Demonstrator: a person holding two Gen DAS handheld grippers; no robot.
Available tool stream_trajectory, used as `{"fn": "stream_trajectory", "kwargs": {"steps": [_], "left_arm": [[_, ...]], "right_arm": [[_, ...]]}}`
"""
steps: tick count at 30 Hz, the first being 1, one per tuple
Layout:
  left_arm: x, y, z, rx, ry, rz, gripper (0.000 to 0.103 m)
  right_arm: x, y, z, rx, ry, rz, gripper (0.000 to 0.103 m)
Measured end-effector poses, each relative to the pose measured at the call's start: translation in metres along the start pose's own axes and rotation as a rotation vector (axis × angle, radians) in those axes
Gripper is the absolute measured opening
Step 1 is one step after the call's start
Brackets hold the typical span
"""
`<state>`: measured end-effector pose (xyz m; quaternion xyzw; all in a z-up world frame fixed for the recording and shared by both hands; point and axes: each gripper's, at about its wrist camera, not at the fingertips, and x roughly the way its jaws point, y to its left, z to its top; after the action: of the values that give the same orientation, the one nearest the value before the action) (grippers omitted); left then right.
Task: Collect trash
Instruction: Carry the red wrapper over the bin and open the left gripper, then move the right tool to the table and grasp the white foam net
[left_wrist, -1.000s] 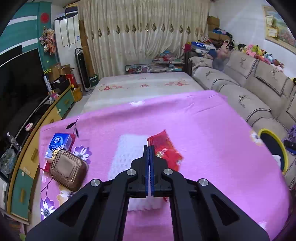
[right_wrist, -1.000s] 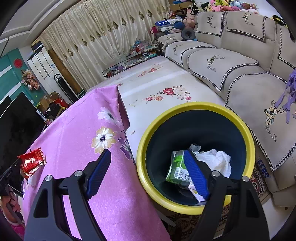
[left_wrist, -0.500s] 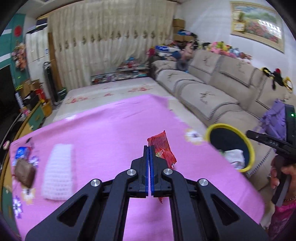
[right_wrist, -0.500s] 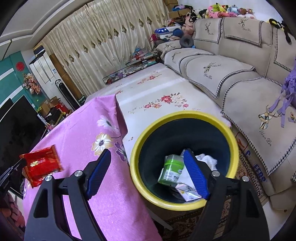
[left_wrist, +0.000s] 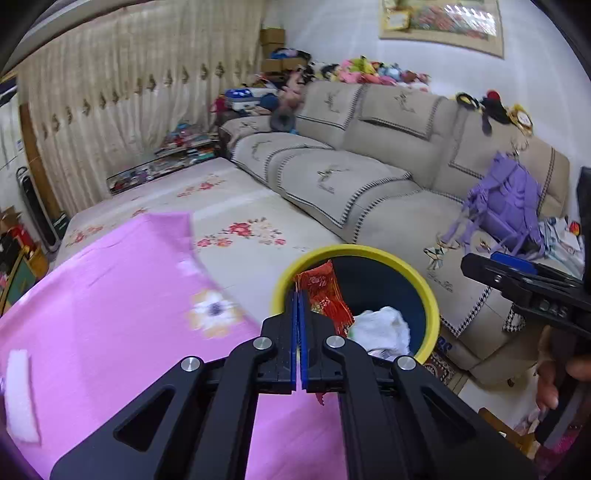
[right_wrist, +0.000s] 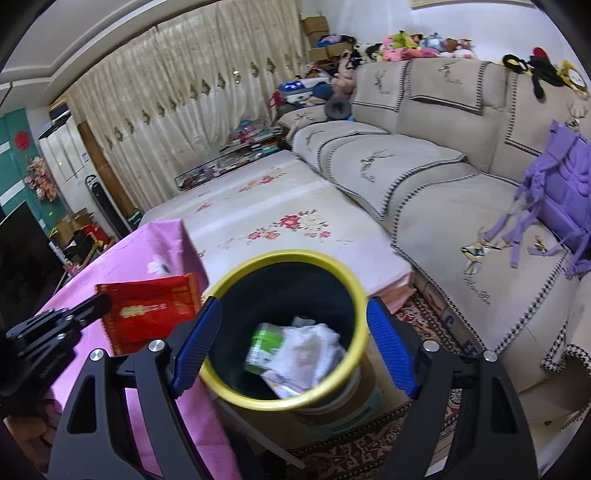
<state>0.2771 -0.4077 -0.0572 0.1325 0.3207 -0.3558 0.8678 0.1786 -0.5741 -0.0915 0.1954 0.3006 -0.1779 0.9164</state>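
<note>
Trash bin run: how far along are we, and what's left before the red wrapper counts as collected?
Done: the bin already holds a green container and white crumpled paper. In hand: the left tool is shut on the red wrapper, held beside the bin's yellow rim, not yet clearly over the opening. The right tool hangs open and empty above the bin. Left: carry the wrapper over the opening and release it.

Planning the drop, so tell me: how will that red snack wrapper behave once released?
Probably light and floppy: the red snack wrapper bends above the shut left gripper. It may flutter rather than fall straight into the yellow-rimmed bin.
</note>
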Motion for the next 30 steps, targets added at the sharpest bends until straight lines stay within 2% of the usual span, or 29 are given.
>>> {"fn": "stream_trajectory", "kwargs": {"steps": [5,11,13,15,16,19,21,25,30], "left_arm": [[0.040,-0.037,0.013,0.028,0.037,-0.020,0.002],[0.081,-0.060,0.018,0.043,0.076,-0.020,0.004],[0.090,-0.061,0.019,0.038,0.085,-0.017,0.013],[0.097,-0.060,0.020,0.026,0.093,-0.010,0.045],[0.096,-0.057,0.019,0.021,0.089,-0.006,0.050],[0.088,-0.048,0.015,0.019,0.081,0.002,0.055],[0.077,-0.038,0.012,0.009,0.068,0.011,0.064],[0.038,0.000,-0.005,-0.030,0.044,0.034,0.074],[-0.022,0.062,-0.038,-0.105,-0.002,0.118,0.082]], "right_arm": [[-0.003,-0.026,-0.002,0.027,0.003,-0.022,0.076],[-0.002,-0.038,-0.003,0.038,0.005,-0.034,0.076],[-0.002,-0.038,-0.003,0.037,0.005,-0.039,0.076],[-0.001,-0.037,-0.002,0.037,0.006,-0.041,0.076],[-0.001,-0.037,-0.002,0.038,0.006,-0.042,0.076],[0.000,-0.036,-0.003,0.035,0.010,-0.046,0.076],[0.001,-0.033,-0.004,0.028,0.013,-0.049,0.076],[0.004,-0.025,-0.008,0.015,0.022,-0.049,0.076],[0.012,0.002,-0.012,-0.031,0.047,-0.019,0.076]]}}
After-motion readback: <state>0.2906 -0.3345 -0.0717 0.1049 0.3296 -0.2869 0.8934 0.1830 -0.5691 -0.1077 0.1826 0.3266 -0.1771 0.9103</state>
